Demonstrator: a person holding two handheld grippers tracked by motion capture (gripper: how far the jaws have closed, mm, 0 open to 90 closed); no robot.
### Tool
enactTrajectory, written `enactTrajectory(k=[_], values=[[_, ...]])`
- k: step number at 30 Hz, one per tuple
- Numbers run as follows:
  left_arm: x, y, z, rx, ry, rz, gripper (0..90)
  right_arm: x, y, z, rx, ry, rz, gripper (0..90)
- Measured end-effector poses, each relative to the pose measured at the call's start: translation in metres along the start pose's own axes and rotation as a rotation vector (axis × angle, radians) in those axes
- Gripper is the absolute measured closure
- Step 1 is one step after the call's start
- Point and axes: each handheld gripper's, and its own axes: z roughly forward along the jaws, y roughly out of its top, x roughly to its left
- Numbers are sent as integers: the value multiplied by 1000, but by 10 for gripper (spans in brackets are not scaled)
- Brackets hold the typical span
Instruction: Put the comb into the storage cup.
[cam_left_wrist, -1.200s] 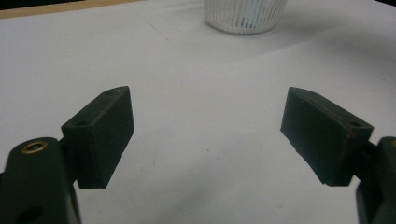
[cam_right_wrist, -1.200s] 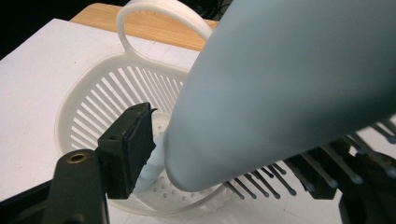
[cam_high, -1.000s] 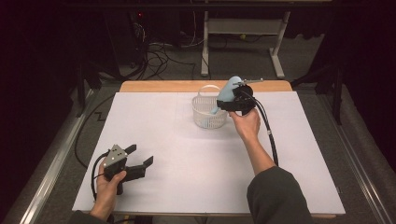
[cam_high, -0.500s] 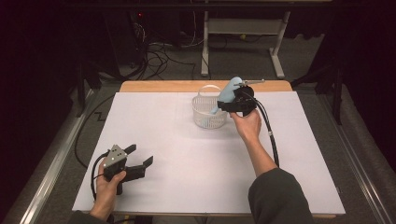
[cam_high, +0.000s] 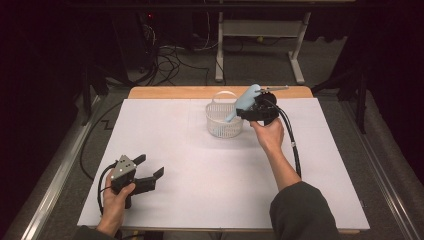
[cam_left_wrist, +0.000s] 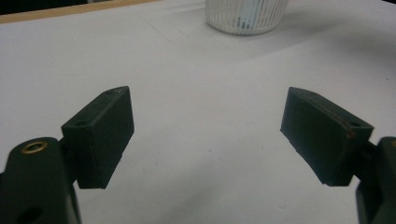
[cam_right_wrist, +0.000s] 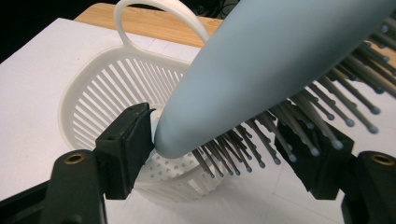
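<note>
Pale-blue bristled hairbrush (cam_right_wrist: 261, 70) over white basket (cam_right_wrist: 98, 93)

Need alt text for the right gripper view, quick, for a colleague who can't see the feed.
The right gripper clamps a pale blue hairbrush by its head, bristles toward the far jaw, just above a white slatted basket on the white table.

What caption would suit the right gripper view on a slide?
Right gripper holds a pale blue hairbrush over a white slatted basket.
</note>
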Motion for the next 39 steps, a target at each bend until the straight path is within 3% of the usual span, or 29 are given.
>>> enactTrajectory(k=[39], values=[[1,0,-2,-9,8,-5,182,-5,-12,-30,-51,-14,-30,288]])
